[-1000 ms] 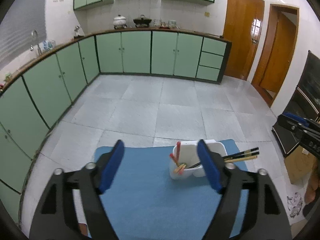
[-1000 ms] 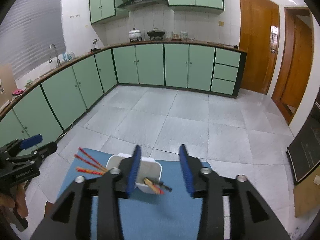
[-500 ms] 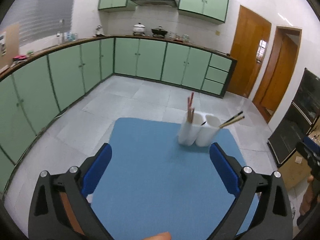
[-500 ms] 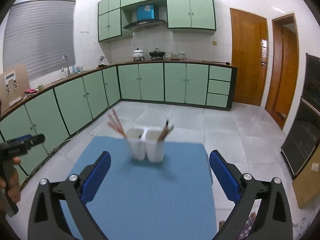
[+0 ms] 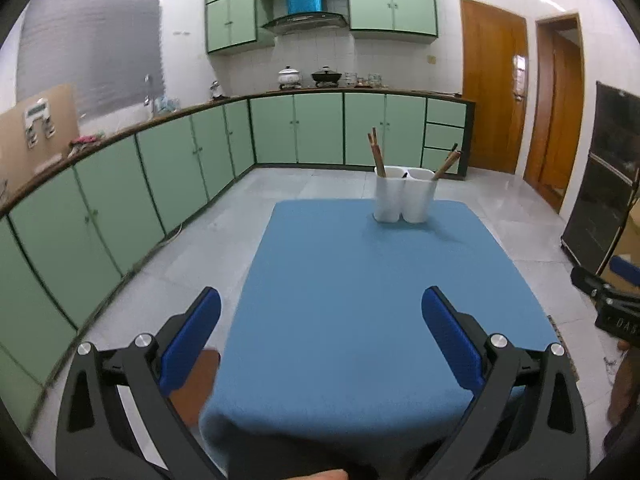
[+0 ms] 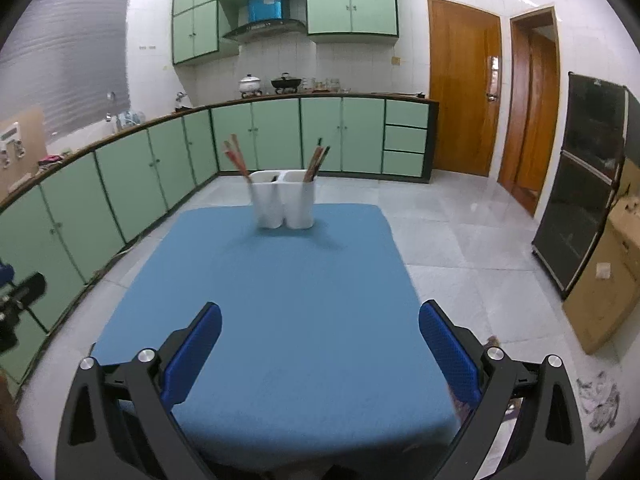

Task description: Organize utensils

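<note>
Now | left gripper [image 5: 320, 316] wide apart, empty | right gripper [image 6: 319, 318] likewise | white holder [image 5: 405, 194] upper centre, apparently chopsticks [image 5: 376, 152] inside

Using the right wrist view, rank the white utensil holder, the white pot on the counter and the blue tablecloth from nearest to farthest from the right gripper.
1. Blue tablecloth: directly under and ahead of the open right gripper.
2. White utensil holder: at the cloth's far edge, chopsticks standing in both cups.
3. White pot: on the back counter beside the black wok, under the range hood.
</note>
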